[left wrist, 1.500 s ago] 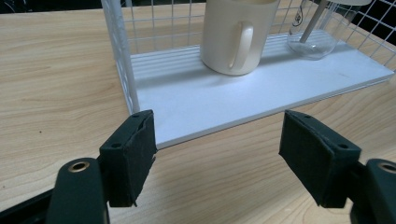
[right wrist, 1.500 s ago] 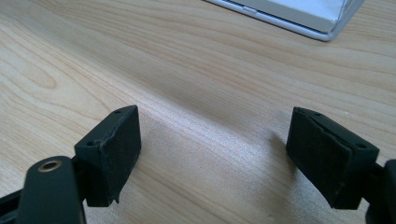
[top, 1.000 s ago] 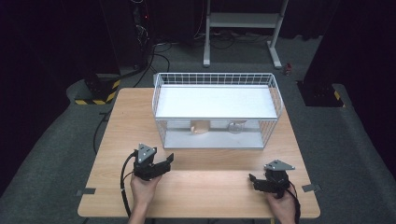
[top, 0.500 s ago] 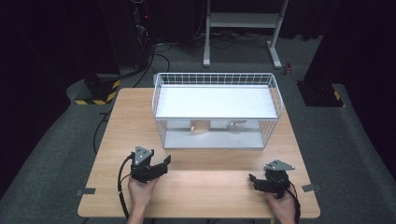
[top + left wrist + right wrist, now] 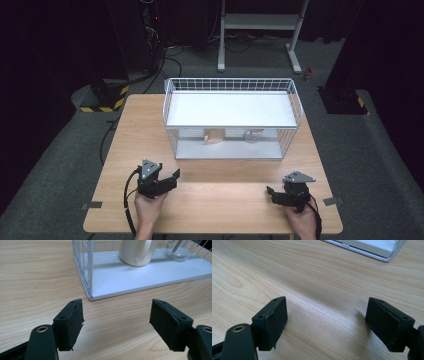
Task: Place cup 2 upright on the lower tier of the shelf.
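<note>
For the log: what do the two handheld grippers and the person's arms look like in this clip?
Both grippers are black and boxy, each topped by a grey three-cornered plate. The left gripper trails a black cable that loops beside the forearm; the right gripper has one running along the wrist. Up close, each has two flat rectangular black jaws with small screw holes and a brass-ringed hole at the arm. No sleeves reach the forearms, and no gloves are worn.

The bench (image 5: 150, 130) is seen in pale wood with a wavy brown grain. A white wire grid forms the basket (image 5: 231, 84), and its shelves are white too. A cream mug (image 5: 136, 252) and a clear glass (image 5: 178, 251) are shown inside. Both tools, left (image 5: 174, 177) and right (image 5: 271, 192), are black, each topped with a grey plate.
</note>
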